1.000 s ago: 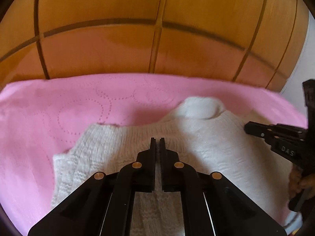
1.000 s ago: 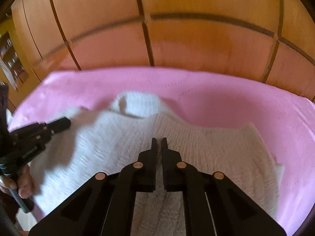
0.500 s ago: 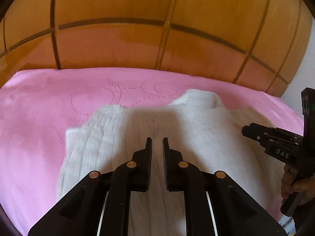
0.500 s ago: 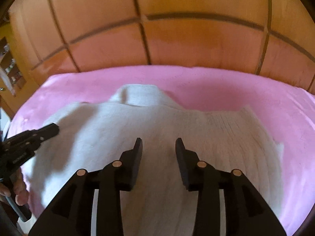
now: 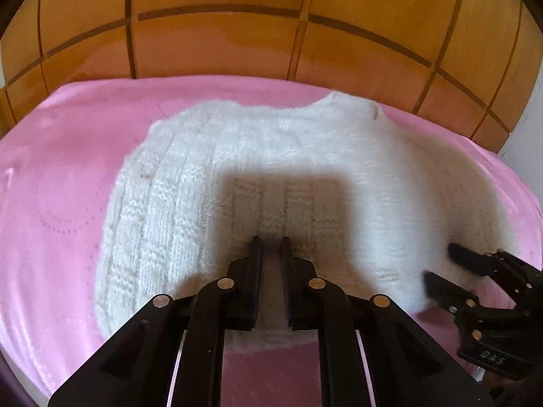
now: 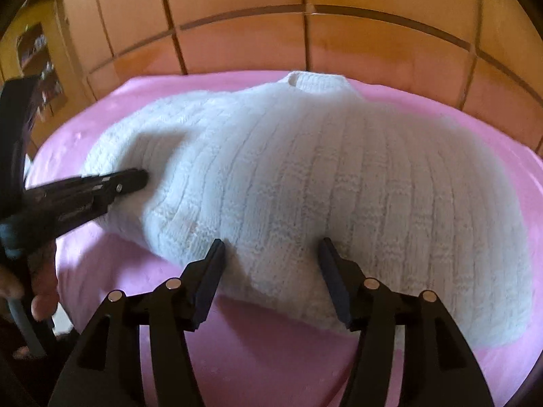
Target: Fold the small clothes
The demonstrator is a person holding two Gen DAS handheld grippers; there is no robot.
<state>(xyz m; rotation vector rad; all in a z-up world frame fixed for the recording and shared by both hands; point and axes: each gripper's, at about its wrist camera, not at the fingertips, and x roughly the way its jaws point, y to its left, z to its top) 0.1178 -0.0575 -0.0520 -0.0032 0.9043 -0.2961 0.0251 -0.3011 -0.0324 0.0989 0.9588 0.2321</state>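
1. We see the white knitted sweater (image 6: 305,176) lying flat on the pink sheet (image 6: 237,356), its collar toward the wooden panels (image 6: 237,34) at the far edge and its hem nearest us. Neither claw holds it, so we judge that no fold is in hand yet.

2. Our right claw (image 6: 271,254) is spread wide, its fingers hovering over the hem near the middle. If it closes there, we risk bunching only the top layer, and the fold comes out crooked.

3. Our left claw (image 5: 270,247) has its fingers nearly pressed together, with only a narrow gap and nothing between them. It hangs just above the knit near the hem. That gap looks too tight for thick wool; pushing down like this may shove the fabric instead of catching it.

4. The loose knit stretches easily. Lifting from one point could drag the whole sweater across the slippery sheet and wrinkle it.

5. The two claws sit near each other over the hem. They may collide or pull against one another if we close both without spacing them.
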